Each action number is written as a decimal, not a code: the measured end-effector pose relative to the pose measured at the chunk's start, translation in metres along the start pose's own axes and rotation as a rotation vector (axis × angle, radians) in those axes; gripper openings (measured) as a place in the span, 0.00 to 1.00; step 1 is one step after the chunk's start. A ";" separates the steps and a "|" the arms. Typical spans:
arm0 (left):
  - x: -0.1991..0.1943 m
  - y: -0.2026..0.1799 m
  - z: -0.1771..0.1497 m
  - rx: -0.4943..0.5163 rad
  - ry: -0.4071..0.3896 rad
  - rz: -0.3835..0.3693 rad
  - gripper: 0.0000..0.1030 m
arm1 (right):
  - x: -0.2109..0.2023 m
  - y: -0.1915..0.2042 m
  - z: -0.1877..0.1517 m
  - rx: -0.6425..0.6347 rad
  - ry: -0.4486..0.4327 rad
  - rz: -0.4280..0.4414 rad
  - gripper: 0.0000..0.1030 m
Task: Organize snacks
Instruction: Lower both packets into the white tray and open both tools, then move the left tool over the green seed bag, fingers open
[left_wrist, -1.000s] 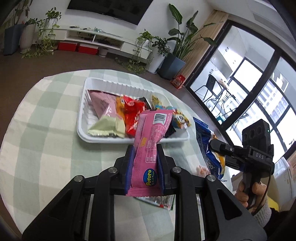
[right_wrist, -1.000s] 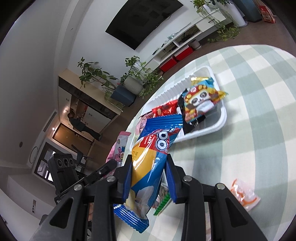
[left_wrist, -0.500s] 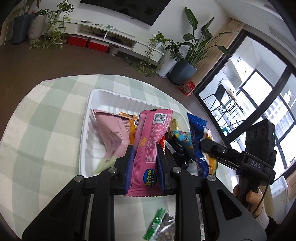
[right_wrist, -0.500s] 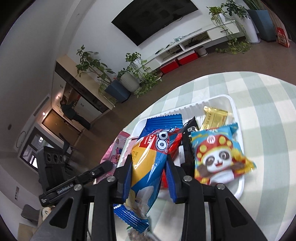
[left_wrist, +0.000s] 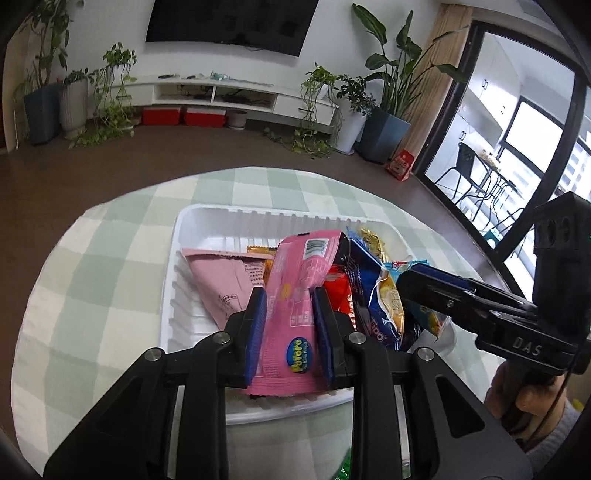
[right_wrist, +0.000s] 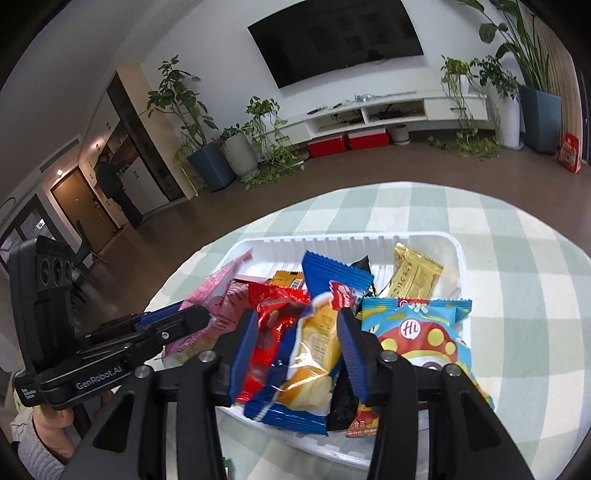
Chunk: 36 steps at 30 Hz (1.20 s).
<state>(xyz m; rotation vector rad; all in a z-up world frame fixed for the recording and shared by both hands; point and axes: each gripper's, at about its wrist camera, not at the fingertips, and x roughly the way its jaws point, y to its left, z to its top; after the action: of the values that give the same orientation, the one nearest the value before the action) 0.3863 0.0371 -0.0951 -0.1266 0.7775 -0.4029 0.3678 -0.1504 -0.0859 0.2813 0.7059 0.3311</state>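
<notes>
A white tray (left_wrist: 207, 229) on the checked table holds several snack packets; it also shows in the right wrist view (right_wrist: 417, 240). My left gripper (left_wrist: 290, 302) is over the tray's near half, its jaws wider than before around a pink Pororo packet (left_wrist: 295, 295). My right gripper (right_wrist: 293, 328) is open over the tray with a blue and yellow packet (right_wrist: 314, 354) lying loose between its fingers. The right gripper also shows in the left wrist view (left_wrist: 436, 284), and the left gripper in the right wrist view (right_wrist: 177, 321).
In the tray lie a light pink packet (left_wrist: 225, 277), a red packet (right_wrist: 273, 314), a gold packet (right_wrist: 413, 273) and a blue panda packet (right_wrist: 417, 339). The round table has a green checked cloth (left_wrist: 92, 266). Beyond are floor, plants and a TV cabinet.
Both grippers moved forward over the tray. The right jaws opened and the blue packet now rests on the pile. The left jaws widened around the pink packet.
</notes>
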 end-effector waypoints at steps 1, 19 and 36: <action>-0.001 0.000 0.000 0.004 -0.005 0.011 0.24 | -0.003 0.002 0.000 -0.005 -0.007 -0.002 0.47; -0.072 -0.026 -0.066 0.087 0.014 -0.017 0.43 | -0.122 0.012 -0.085 -0.030 -0.034 -0.043 0.70; -0.071 -0.059 -0.133 0.184 0.143 -0.076 0.44 | -0.138 -0.014 -0.167 0.205 0.071 -0.079 0.75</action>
<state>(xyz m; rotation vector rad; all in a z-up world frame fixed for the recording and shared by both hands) 0.2296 0.0159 -0.1278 0.0453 0.8740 -0.5579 0.1594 -0.1930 -0.1318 0.4363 0.8198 0.1939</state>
